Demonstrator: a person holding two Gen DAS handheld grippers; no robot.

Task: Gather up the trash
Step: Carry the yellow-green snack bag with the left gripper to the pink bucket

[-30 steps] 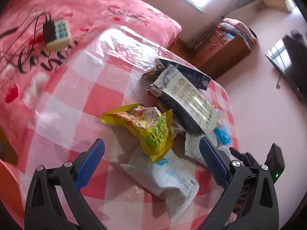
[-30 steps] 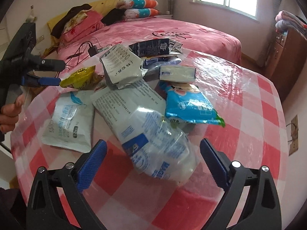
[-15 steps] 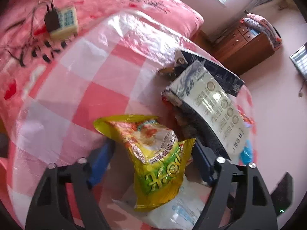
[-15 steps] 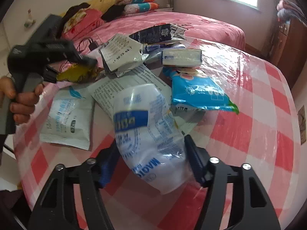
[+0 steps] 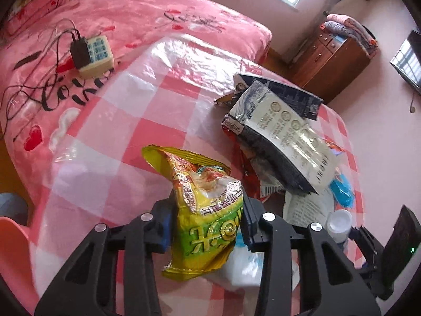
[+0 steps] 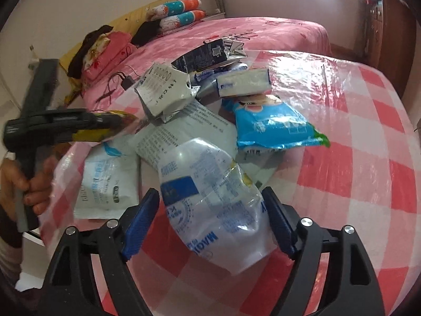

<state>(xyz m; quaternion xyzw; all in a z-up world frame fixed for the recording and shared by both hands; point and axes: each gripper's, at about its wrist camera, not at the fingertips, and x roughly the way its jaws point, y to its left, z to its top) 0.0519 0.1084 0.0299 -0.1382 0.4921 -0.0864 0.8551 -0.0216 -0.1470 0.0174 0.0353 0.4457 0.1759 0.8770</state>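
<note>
on the red-and-white checked plastic tablecloth point(image 6: 368, 137) lie about eight crumpled wrappers. left gripper point(image 5: 206, 227) is closing, pinching one yellow-green foil snack bag point(image 5: 210, 210). right gripper point(image 6: 210, 221) is opening, one clear blue-printed plastic pouch point(image 6: 215, 200) between its jaws, only the right pad touching.

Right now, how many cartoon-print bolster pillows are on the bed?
2. Both lie at the head of the pink bed: the far bolster pillow, and the near bolster pillow touching it in front. The dark clothes beside them may hide more.

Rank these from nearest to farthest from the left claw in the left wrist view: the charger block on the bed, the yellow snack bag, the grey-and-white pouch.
1. Yellow snack bag, between the closing left claw fingers.
2. Grey-and-white pouch, up right on the table.
3. Charger block, far left on the bed.
</note>
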